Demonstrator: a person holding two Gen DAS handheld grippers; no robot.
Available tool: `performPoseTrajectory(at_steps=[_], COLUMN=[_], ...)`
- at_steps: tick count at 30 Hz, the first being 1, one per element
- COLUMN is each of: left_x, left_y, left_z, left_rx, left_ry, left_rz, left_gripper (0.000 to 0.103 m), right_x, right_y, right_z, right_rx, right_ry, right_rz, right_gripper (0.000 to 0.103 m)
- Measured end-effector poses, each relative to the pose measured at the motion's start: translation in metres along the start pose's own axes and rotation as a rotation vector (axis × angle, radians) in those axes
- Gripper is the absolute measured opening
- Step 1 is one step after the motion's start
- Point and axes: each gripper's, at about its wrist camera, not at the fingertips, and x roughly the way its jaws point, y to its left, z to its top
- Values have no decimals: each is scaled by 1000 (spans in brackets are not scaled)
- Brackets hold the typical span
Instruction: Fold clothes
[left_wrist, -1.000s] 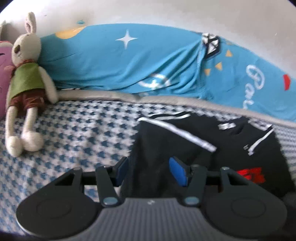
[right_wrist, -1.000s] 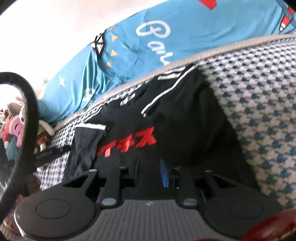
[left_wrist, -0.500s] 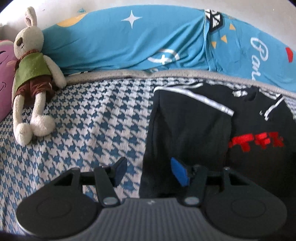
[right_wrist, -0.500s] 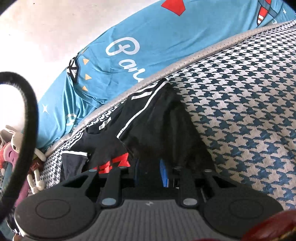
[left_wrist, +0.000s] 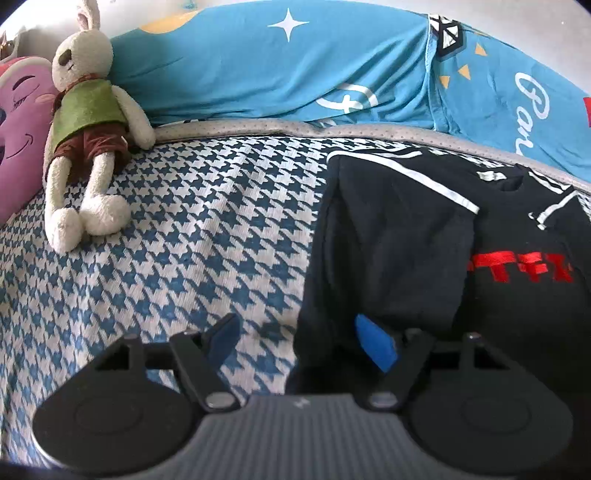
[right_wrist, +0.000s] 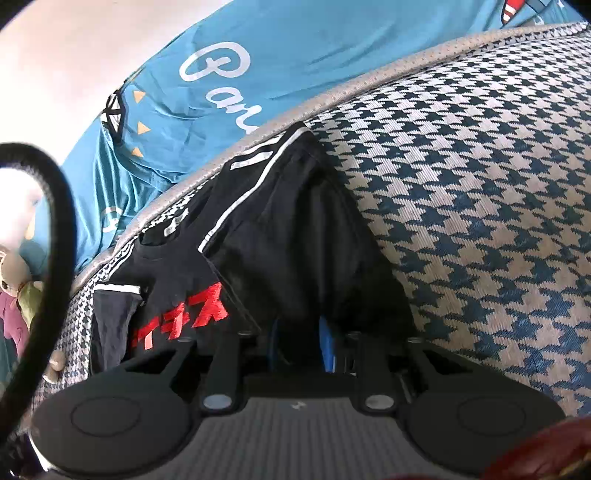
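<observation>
The right tongs (right_wrist: 299, 347) were clenched, it seemed, on the lower hem of the black T-shirt with red lettering and white stripes (right_wrist: 288, 236), though dark cloth hid the pads. The left tongs (left_wrist: 299, 334) hovered released over its opposite edge. The shirt lay on the blue-and-white houndstooth bed cover (left_wrist: 192, 221), sides folded in. A clean fold wanted both corners pinched, raised level, laid square toward the collar.
</observation>
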Motion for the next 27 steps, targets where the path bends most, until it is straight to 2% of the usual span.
performPoseTrajectory(at_steps=[5, 14, 21, 27], left_x=[-14, -36, -58, -75], left_y=[-4, -13, 3, 9], left_z=[-5, -27, -52, -78], left_rx=[-28, -3, -27, -37], left_ry=[-6, -13, -23, -19], left_rz=[-17, -29, -13, -18], left_gripper=[72, 74, 74, 74], right_x=[-5, -6, -11, -20], right_y=[6, 17, 19, 11], right_z=[-2, -13, -25, -30], right_rx=[-20, -95, -163, -154], right_ry=[-4, 35, 60, 56], right_rz=[45, 95, 97, 80], right_gripper=[25, 25, 25, 25])
